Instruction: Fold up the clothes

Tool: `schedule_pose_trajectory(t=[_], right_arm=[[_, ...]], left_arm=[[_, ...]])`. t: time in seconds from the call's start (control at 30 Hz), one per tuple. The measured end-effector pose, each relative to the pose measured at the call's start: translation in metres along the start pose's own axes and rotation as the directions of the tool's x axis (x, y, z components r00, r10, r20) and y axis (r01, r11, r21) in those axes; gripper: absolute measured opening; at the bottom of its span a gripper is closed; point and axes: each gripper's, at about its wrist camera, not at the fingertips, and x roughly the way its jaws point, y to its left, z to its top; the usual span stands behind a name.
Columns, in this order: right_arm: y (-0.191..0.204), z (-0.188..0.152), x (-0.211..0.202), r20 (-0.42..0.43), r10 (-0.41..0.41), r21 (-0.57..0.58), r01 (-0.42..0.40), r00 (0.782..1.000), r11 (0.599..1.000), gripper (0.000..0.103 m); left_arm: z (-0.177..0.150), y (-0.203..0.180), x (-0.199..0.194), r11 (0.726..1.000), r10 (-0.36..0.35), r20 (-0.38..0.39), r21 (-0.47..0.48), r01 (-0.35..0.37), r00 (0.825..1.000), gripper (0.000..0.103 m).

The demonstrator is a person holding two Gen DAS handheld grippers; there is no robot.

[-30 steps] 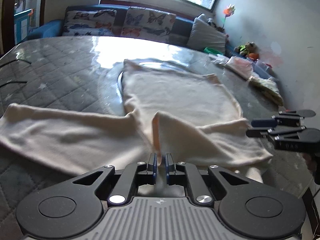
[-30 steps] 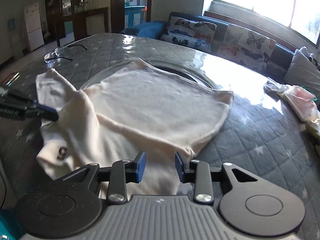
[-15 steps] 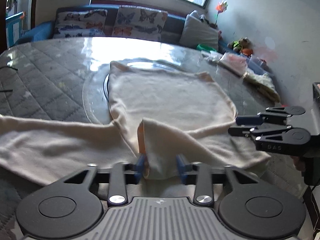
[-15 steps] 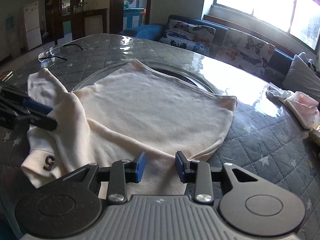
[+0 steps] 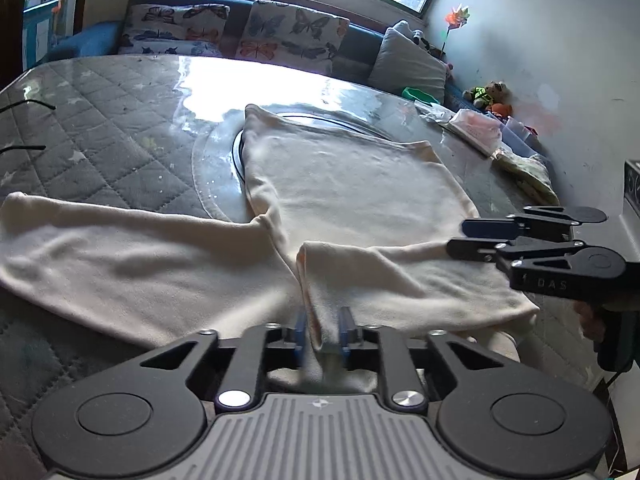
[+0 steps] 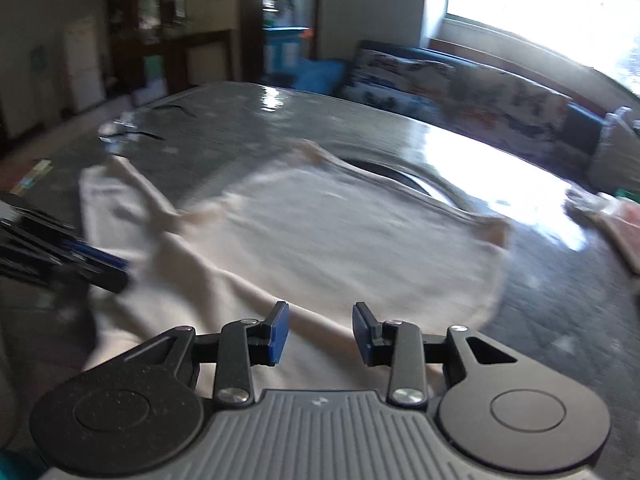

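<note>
One cream shirt (image 5: pixel 352 184) lies flat, hem far, sleeve stretched left, on our quilted grey table (image 5: pixel 100 120) before a sofa (image 5: pixel 240 36). Our left gripper (image 5: pixel 322 330) straddles a cuff fold, half-parted; our right gripper (image 6: pixel 320 332) gapes wide, empty.

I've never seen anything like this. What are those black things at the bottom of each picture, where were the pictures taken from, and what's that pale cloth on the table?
There is no robot here: a person holds a hand-held gripper in each hand, a pincer with two blue-padded fingers. A wide-angle camera on each one looks forward along its fingers, so each picture shows its own tool at the bottom.

One picture comes from the left hand-held gripper; the right hand-held gripper shows at its right edge. The other, blurred, comes from the right one.

On the quilted grey table lies a cream long-sleeved top, one sleeve stretched out to the left. A fold of it lies between the left fingers, which stand slightly apart. The right tool is open and holds nothing.
</note>
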Motion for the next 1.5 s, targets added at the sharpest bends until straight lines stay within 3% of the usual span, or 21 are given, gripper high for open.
schedule_pose_trajectory(t=[0.1, 0.17, 0.33, 0.47, 0.63, 0.8, 1.07, 1.23, 1.5], right_arm=[[0.019, 0.007, 0.012, 0.003, 0.062, -0.010, -0.062, 0.998, 0.998, 0.030], [0.031, 0.011, 0.021, 0.000, 0.101, -0.011, -0.101, 0.995, 0.995, 0.021], [0.054, 0.011, 0.044, -0.030, 0.128, -0.041, -0.129, 0.991, 0.991, 0.020], [0.063, 0.016, 0.038, -0.009, 0.137, -0.070, -0.137, 0.991, 0.988, 0.020], [0.073, 0.022, 0.034, 0.009, 0.163, -0.083, -0.162, 0.987, 0.983, 0.020], [0.085, 0.015, 0.041, -0.025, 0.170, -0.112, -0.171, 0.985, 0.979, 0.020], [0.089, 0.005, 0.011, -0.021, 0.210, -0.148, -0.211, 0.977, 0.966, 0.021], [0.075, -0.013, -0.009, -0.028, 0.134, -0.135, -0.136, 0.991, 0.981, 0.021], [0.028, -0.050, -0.056, -0.046, -0.081, -0.072, 0.077, 0.996, 0.994, 0.021]], left_arm=[[0.000, 0.001, -0.004, 1.000, 0.007, 0.009, -0.006, -0.007, 1.000, 0.037], [0.000, 0.004, -0.008, 1.000, 0.025, 0.016, -0.013, -0.025, 1.000, 0.045], [-0.001, 0.015, -0.020, 0.997, 0.067, 0.034, -0.041, -0.066, 0.997, 0.056], [-0.001, 0.024, -0.028, 0.992, 0.114, 0.057, -0.058, -0.111, 0.992, 0.072], [-0.001, 0.041, -0.034, 0.981, 0.176, 0.073, -0.100, -0.169, 0.982, 0.077], [-0.002, 0.061, -0.041, 0.961, 0.242, 0.080, -0.158, -0.228, 0.967, 0.080], [0.000, 0.088, -0.046, 0.922, 0.331, 0.073, -0.236, -0.306, 0.941, 0.081], [-0.001, 0.096, -0.051, 0.911, 0.346, 0.075, -0.263, -0.316, 0.935, 0.082], [0.004, 0.058, -0.051, 0.968, 0.215, 0.118, -0.160, -0.195, 0.970, 0.082]])
